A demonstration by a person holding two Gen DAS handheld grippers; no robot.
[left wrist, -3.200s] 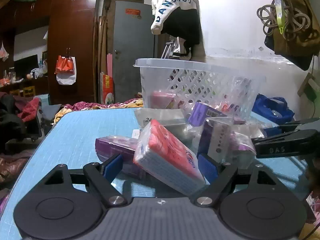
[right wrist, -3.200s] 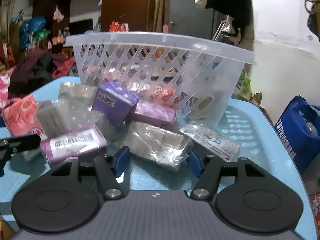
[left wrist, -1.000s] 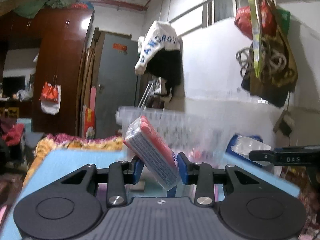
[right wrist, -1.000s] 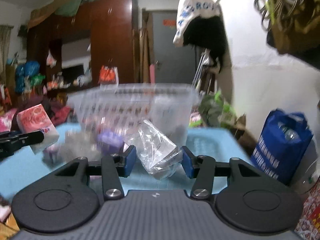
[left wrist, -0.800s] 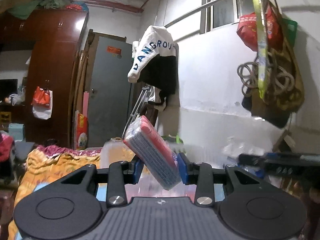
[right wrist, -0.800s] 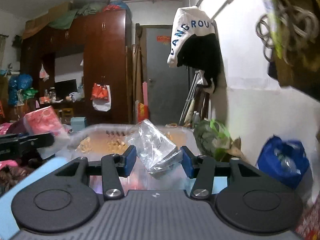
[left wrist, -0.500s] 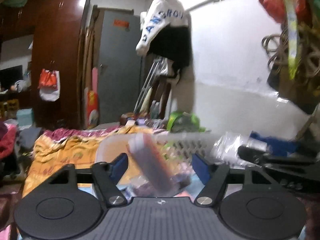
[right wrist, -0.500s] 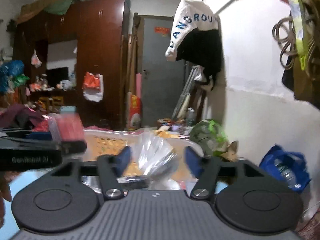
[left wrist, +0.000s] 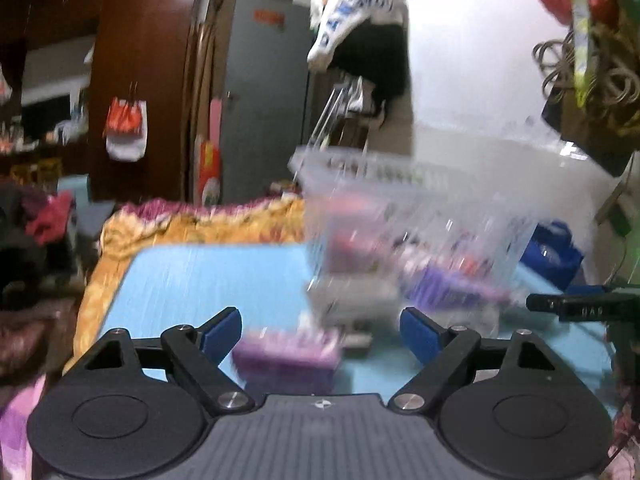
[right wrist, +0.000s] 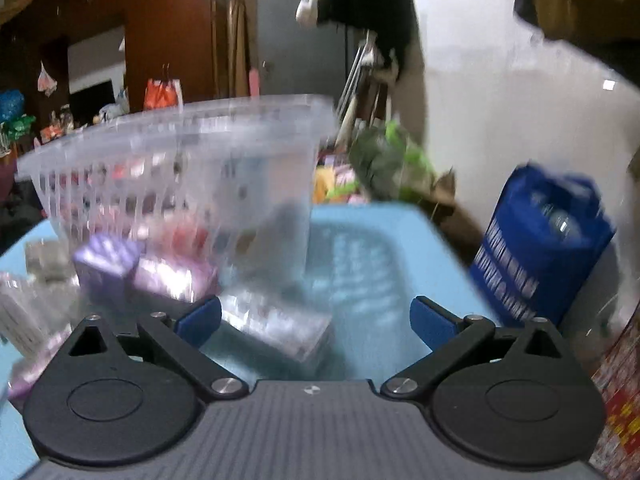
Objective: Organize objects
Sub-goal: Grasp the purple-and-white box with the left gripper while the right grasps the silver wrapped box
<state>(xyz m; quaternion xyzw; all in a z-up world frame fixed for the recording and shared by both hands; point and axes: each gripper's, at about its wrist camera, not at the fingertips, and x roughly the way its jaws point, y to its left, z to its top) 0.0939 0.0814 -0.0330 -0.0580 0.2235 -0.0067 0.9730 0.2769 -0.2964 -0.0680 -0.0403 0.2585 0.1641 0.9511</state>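
A clear plastic basket (right wrist: 168, 168) with slotted walls is standing on the light blue table (left wrist: 208, 280), and blurred red and pink packs are showing through its side. Outside it, loose packs are lying against its near wall: a purple pack (left wrist: 286, 354) is sitting on the table just ahead of the left gripper (left wrist: 320, 332), between its fingers but not touching either blue pad, and a clear-wrapped pack (right wrist: 276, 326) is lying flat ahead of the right gripper (right wrist: 316, 320), nearer its left finger. A purple box (right wrist: 106, 262) and more wrapped packs are crowding the table beside the basket on the left of the right wrist view. Both views are smeared with motion, so labels and exact edges are not readable.

Both grippers are standing wide apart and carrying nothing. Judging by that, the step in hand is reaching for the next loose items to go into the basket, with several packs not yet in. The next move is probably calling for each gripper to come down so its pads are straddling a pack across its narrow sides, then closing; the clear wrapper looks slippery and soft, so a grip on the body of the pack is likely safer than on loose film.

Beyond the table a blue bag (right wrist: 540, 248) is sitting at the right, and a white and black garment (left wrist: 360, 32) is hanging by the wall
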